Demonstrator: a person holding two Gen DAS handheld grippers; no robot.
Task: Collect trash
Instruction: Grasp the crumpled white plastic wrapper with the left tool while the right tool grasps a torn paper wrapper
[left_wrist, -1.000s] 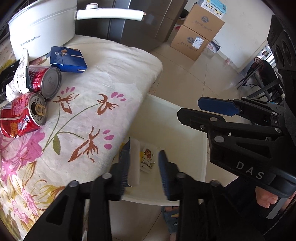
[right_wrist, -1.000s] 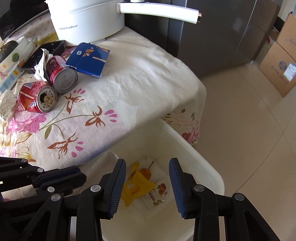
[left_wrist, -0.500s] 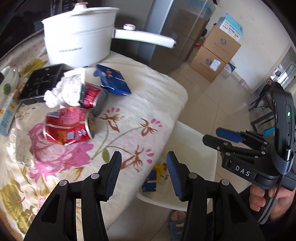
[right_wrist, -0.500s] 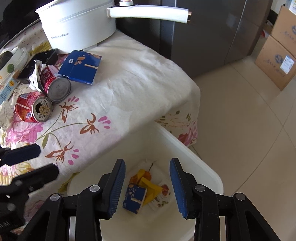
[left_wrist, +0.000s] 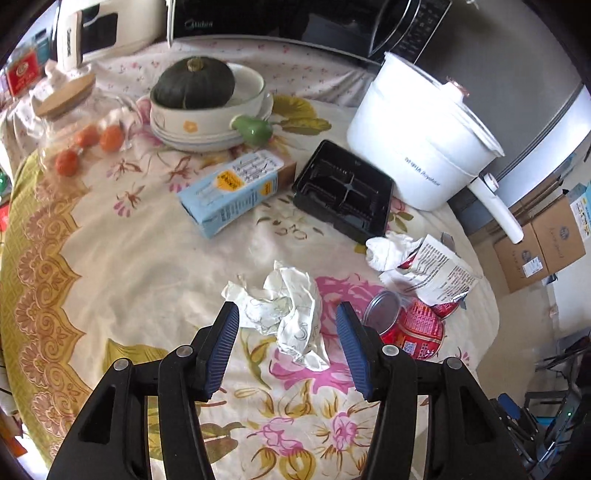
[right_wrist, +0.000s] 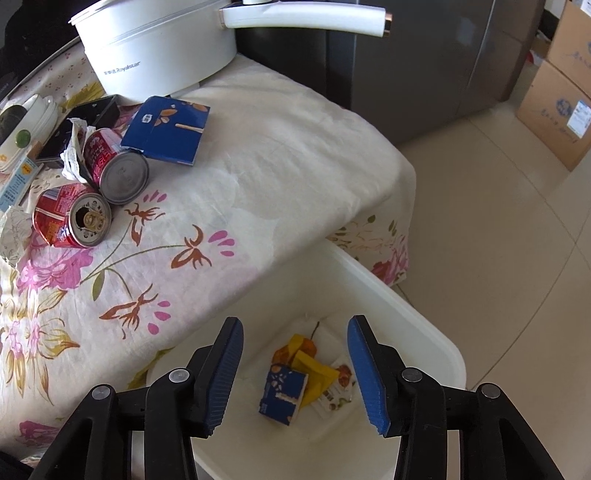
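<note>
Crumpled white paper wad (left_wrist: 286, 314) lay on the floral tablecloth (left_wrist: 122, 266), in line between the spread, empty fingers of the left gripper (left_wrist: 287, 345), which hovered low over it. The right gripper (right_wrist: 294, 363) hung above the white plastic bin (right_wrist: 424, 328) beside the table, its fingers also apart and empty, over a small blue carton (right_wrist: 283, 393) and yellow wrappers (right_wrist: 314, 373) inside. Just right of the wad lay a red drink can (left_wrist: 406, 326) under a printed paper wrapper (left_wrist: 432, 269). Farther off sat a black plastic tray (left_wrist: 345, 192), a light-blue carton (left_wrist: 232, 192) and a white electric pot (left_wrist: 421, 140).
</note>
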